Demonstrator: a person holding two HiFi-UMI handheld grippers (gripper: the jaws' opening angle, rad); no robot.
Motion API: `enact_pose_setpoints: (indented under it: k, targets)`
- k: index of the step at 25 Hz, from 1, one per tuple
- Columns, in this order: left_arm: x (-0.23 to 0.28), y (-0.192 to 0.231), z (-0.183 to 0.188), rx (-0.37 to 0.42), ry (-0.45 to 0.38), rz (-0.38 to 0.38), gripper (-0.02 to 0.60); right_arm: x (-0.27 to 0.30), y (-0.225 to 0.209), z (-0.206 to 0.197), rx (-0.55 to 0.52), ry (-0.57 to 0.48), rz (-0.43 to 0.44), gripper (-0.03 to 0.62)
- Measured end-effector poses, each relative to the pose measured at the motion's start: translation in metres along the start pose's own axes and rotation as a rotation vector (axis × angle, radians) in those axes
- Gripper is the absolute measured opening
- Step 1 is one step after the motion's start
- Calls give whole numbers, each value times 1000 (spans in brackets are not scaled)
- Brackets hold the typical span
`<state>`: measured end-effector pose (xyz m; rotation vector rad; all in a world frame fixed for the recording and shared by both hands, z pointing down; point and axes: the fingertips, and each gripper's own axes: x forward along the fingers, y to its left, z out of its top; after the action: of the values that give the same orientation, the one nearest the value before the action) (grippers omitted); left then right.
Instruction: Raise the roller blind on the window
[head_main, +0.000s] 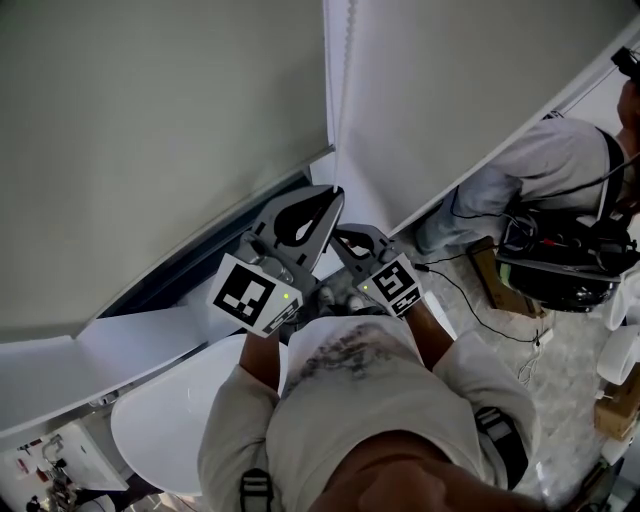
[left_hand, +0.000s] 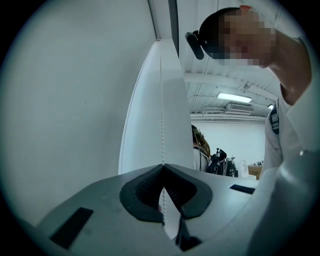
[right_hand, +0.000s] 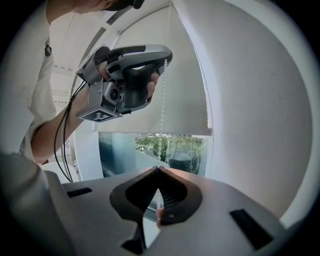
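Observation:
The pale roller blind (head_main: 150, 150) hangs over most of the window, and a dark strip of glass (head_main: 190, 265) shows below its lower edge. In the right gripper view the blind (right_hand: 150, 107) ends above a pane with trees (right_hand: 165, 147) behind it. The white bead chain (left_hand: 161, 100) runs straight down into my left gripper (left_hand: 162, 167), which is shut on it. Lower on the same chain (right_hand: 161, 115), my right gripper (right_hand: 158, 169) is shut as well, directly beneath the left gripper (right_hand: 131, 75). In the head view the left gripper (head_main: 330, 200) and the right gripper (head_main: 345, 238) sit close together by the blind's right edge.
A white wall panel (head_main: 460, 100) stands right of the chain. Below the window lies a white sill (head_main: 150, 345). Another person (head_main: 540, 165) crouches at the right with dark equipment (head_main: 565, 265), cables and cardboard boxes (head_main: 495, 280) on the floor.

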<state>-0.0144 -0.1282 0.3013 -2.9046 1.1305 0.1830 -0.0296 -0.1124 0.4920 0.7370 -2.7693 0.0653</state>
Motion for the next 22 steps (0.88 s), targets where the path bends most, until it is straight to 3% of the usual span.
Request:
enact_pose_setpoints:
  k: [22]
  targets:
    - [-10,-7,-77,-123,83,29,8,10,5,-80,68,170,14,61]
